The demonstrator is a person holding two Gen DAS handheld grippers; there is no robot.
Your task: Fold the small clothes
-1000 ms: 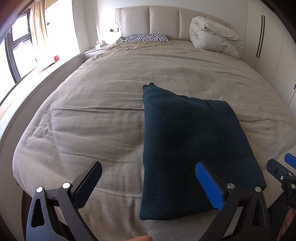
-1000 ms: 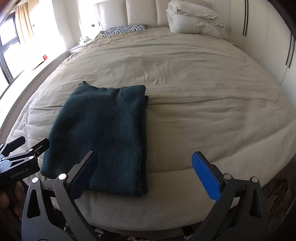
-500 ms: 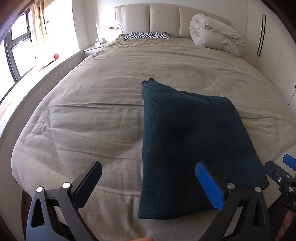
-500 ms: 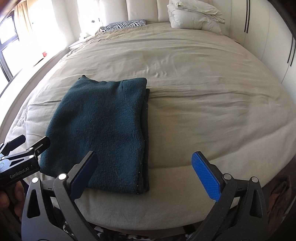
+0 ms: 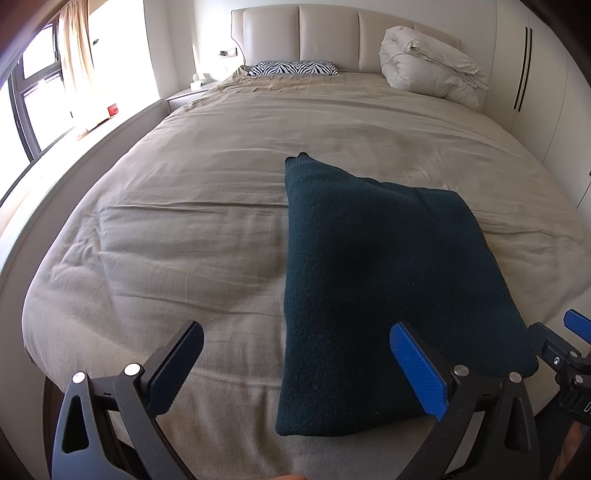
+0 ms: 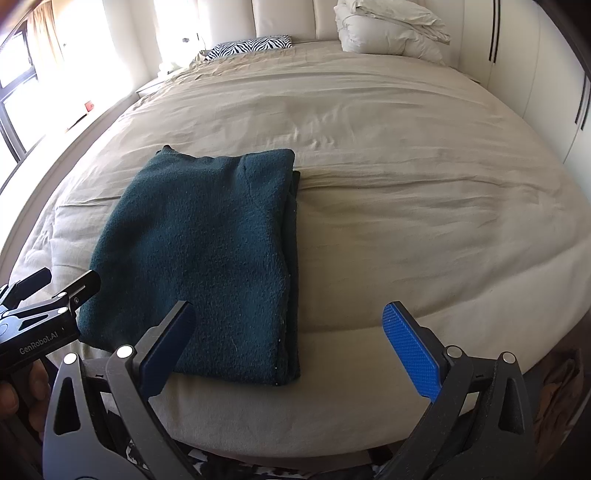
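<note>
A dark teal knit garment [image 5: 376, 280] lies folded into a flat rectangle near the foot of the bed [image 5: 184, 236]; the right wrist view shows it too [image 6: 207, 251], with stacked layers along its right edge. My left gripper [image 5: 295, 363] hovers open over the bed's near edge, its right finger above the garment's near corner and its left finger over bare sheet. My right gripper [image 6: 288, 343] is open as well, its left finger over the garment's near edge. Neither holds anything. Each gripper appears at the side of the other's view.
A zebra-print pillow [image 5: 293, 68] and a bundled white duvet [image 5: 428, 68] lie by the padded headboard [image 5: 332, 33]. Window and ledge run along the left [image 5: 40, 110]; wardrobe doors stand on the right [image 5: 546, 92]. A hand holds the left gripper [image 6: 18, 391].
Both grippers have risen and tilted slightly, so the garment sits a little lower and nearer in each view. The garment has not moved, and both grippers stay open.
</note>
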